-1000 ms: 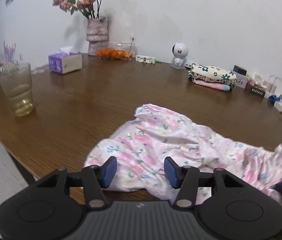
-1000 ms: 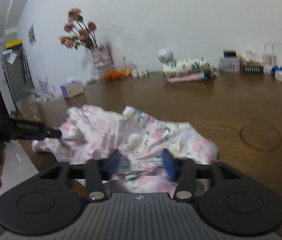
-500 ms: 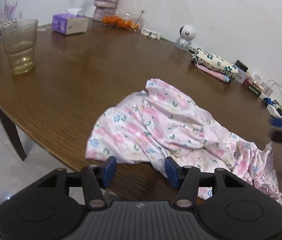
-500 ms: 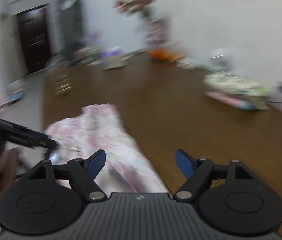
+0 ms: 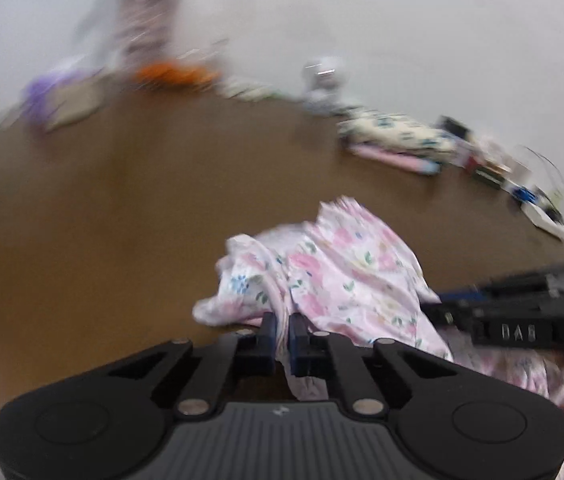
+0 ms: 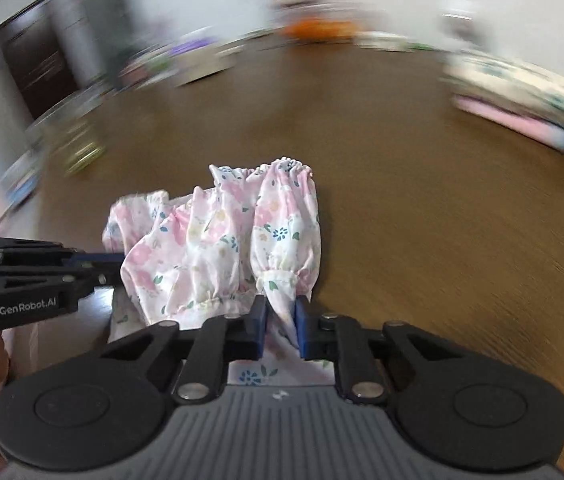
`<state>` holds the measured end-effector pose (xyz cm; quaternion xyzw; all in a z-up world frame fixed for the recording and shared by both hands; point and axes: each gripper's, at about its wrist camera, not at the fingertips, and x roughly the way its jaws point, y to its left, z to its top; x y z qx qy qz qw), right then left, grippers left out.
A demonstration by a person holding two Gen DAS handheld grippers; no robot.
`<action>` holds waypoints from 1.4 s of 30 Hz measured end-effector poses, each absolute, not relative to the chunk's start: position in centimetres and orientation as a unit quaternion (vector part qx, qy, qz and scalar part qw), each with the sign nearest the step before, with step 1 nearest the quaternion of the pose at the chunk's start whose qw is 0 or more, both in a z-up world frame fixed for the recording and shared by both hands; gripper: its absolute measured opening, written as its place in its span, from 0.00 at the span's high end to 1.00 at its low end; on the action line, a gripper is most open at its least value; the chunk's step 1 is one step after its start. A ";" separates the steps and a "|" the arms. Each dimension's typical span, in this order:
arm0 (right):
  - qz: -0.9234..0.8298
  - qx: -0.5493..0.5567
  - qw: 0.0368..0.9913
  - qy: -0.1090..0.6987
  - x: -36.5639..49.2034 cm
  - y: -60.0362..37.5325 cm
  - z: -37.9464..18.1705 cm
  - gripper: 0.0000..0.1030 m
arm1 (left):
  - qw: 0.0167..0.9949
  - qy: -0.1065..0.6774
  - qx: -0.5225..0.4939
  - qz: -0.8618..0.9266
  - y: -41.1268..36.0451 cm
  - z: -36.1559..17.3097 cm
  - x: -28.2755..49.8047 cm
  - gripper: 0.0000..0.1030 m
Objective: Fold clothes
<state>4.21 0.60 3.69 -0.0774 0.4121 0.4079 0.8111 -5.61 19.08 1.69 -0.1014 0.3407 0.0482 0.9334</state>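
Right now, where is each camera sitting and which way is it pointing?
Left wrist: on the left gripper, facing across the table to the wall; shut on the floral garment; right gripper enters at right.
Right wrist: on the right gripper, facing likewise, clamping a cuff; left gripper enters at left.
Shared: garment, table, folded stack.

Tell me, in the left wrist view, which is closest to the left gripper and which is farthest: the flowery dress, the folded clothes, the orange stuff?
From the left gripper, nearest first:
1. Dress: pinched between its fingers, just ahead, slightly right.
2. Folded clothes: across the table, right.
3. Orange stuff: blurry, by the far wall, left.
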 end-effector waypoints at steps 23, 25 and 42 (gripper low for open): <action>0.298 0.108 0.910 0.269 -9.7 -23.5 5.0 0.34 | 0.942 0.309 -0.051 -0.117 6.3 5.0 -7.0 0.49; 0.323 0.104 0.894 0.292 -10.6 -23.5 3.8 0.51 | 0.937 0.316 -0.049 -0.138 5.9 4.7 -9.5 0.49; 0.246 0.129 0.895 0.349 -11.9 -23.5 0.5 0.69 | 0.894 0.288 0.102 -0.329 -3.2 -0.2 -18.1 0.43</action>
